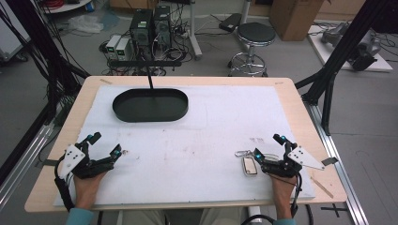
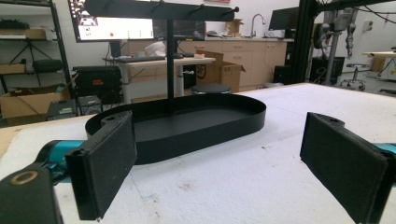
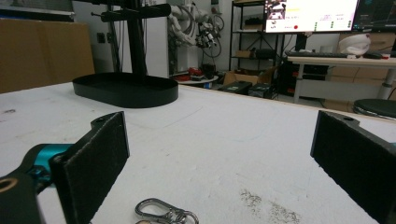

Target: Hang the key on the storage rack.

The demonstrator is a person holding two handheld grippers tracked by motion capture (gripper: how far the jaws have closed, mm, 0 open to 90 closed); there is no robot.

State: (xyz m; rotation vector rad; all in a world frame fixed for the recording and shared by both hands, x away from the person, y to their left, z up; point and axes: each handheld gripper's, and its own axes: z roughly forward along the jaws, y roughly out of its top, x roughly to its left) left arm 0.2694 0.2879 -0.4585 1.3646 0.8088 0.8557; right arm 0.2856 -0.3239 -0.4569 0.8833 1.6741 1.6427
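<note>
A black oval tray (image 1: pixel 123 111) with an upright post and crossbar stands at the back left of the white mat. It lies ahead of the jaws in the left gripper view (image 2: pixel 243 116) and farther off in the right gripper view (image 3: pixel 140 95). A key fob with a silver clip (image 1: pixel 249 165) lies on the mat at the right, just left of my right gripper (image 1: pixel 268 146). That gripper is open, and the clip (image 3: pixel 163 212) rests low between its jaws without touching them. My left gripper (image 1: pixel 107 144) rests open at the mat's left front, nothing between its pads (image 2: pixel 105 163).
The white mat (image 1: pixel 206 140) covers most of the wooden table (image 1: pixel 300 108). Beyond the far edge stand a round stool (image 1: pixel 253 35), computer boxes and cables on the floor. Black frame struts rise at both sides of the table.
</note>
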